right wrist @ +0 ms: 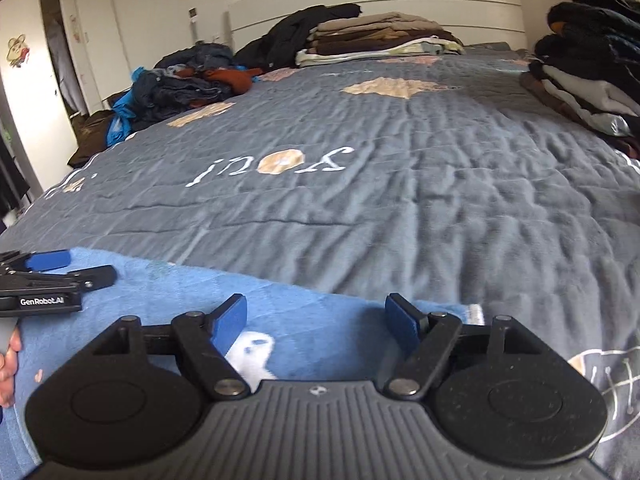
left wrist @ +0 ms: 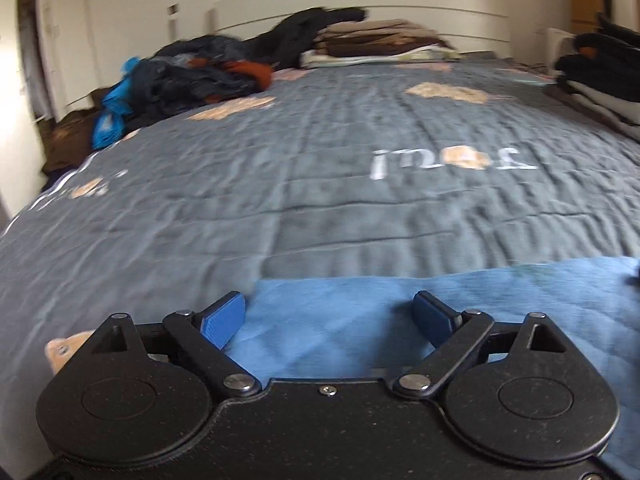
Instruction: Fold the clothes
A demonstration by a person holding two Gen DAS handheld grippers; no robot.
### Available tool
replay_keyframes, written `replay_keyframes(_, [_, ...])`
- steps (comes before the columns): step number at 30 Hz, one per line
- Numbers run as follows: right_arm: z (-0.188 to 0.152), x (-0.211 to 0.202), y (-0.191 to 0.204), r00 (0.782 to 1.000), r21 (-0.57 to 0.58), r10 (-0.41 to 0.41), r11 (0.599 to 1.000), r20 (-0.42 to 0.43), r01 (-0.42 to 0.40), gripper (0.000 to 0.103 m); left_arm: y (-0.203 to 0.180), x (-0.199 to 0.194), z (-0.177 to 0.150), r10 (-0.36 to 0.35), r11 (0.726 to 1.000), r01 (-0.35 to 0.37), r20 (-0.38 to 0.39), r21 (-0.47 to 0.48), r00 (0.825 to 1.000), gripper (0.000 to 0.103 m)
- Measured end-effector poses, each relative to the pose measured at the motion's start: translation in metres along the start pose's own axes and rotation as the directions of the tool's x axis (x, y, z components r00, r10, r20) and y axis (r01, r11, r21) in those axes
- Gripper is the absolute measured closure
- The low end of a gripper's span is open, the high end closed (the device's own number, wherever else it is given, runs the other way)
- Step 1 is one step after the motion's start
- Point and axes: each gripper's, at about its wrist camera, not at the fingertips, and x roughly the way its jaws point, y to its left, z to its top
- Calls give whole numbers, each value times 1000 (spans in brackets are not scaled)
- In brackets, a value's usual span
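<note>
A light blue garment (left wrist: pixel 344 308) lies flat at the near edge of the grey bedspread (left wrist: pixel 320 184). My left gripper (left wrist: pixel 330 312) hovers just over its far edge, jaws wide apart, nothing pinched between the blue pads. In the right wrist view the same blue garment (right wrist: pixel 168 292) shows a white ghost print (right wrist: pixel 252 352). My right gripper (right wrist: pixel 318 320) stands open above it near its far right corner, pads clear of the cloth. The left gripper (right wrist: pixel 52 270) appears at the left edge of that view, open over the garment.
A heap of unfolded dark, blue and rust clothes (right wrist: pixel 180 84) lies at the far left of the bed. A folded stack (right wrist: pixel 376 40) sits by the headboard, and another folded stack (right wrist: pixel 592 84) along the right edge. A person's hand (right wrist: pixel 8 364) holds the left gripper.
</note>
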Motion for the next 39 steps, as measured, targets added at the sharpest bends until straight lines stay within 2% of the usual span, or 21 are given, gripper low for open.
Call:
replay_keyframes(2, [-1, 0, -2, 1000, -1, -14, 1000, 3, 14, 28, 9, -3, 3, -15, 998, 16, 6, -53, 1000, 11])
replay_keyframes(4, [0, -1, -3, 1000, 2, -21, 1000, 8, 21, 28, 12, -13, 9, -30, 996, 34, 47, -79, 998, 20])
replay_keyframes(7, [4, -8, -7, 999, 54, -6, 999, 33, 4, 27, 0, -32, 23, -179, 976, 192, 118, -106, 977, 19])
replay_keyframes(9, [8, -13, -11, 999, 103, 15, 995, 51, -20, 27, -16, -39, 33, -279, 950, 293, 134, -103, 951, 18])
replay_keyframes(10, [10, -15, -11, 998, 118, 31, 992, 63, -39, 27, -26, -35, 34, -322, 937, 334, 119, -99, 939, 18])
replay_keyframes(14, [13, -11, -3, 990, 135, 131, 981, 59, -138, 27, -61, -15, 30, -414, 908, 412, -14, -77, 910, 18])
replay_keyframes(16, [7, -4, 1, 993, 86, 114, 990, 23, -116, 27, -67, 0, 21, -383, 923, 381, -61, -51, 922, 18])
replay_keyframes(18, [1, 1, -1, 995, 59, 96, 994, 2, -96, 27, -59, 8, 15, -363, 932, 361, -58, -44, 930, 17])
replay_keyframes(22, [2, -6, -9, 999, 24, 53, 998, -3, -53, 27, -30, 13, 15, -246, 969, 243, -51, -49, 968, 17])
replay_keyframes(26, [3, -16, -22, 997, 48, 82, 995, 5, -83, 27, 1, -3, 16, -238, 967, 236, -3, -96, 971, 23])
replay_keyframes(30, [7, -36, -30, 992, 85, 123, 988, 27, -125, 27, 13, -47, 25, -290, 954, 292, 46, -69, 956, 22])
replay_keyframes(33, [11, -54, -35, 992, 101, 126, 987, 17, -127, 27, 4, -85, 20, -334, 942, 335, 90, 6, 938, 19])
replay_keyframes(36, [16, -78, -41, 995, 115, 99, 989, -18, -96, 27, -15, -114, 3, -364, 931, 361, 107, 45, 925, 17])
replay_keyframes(39, [14, -105, -42, 999, 90, 24, 996, -24, -22, 26, -51, -138, -23, -418, 902, 403, 80, 157, 905, 17])
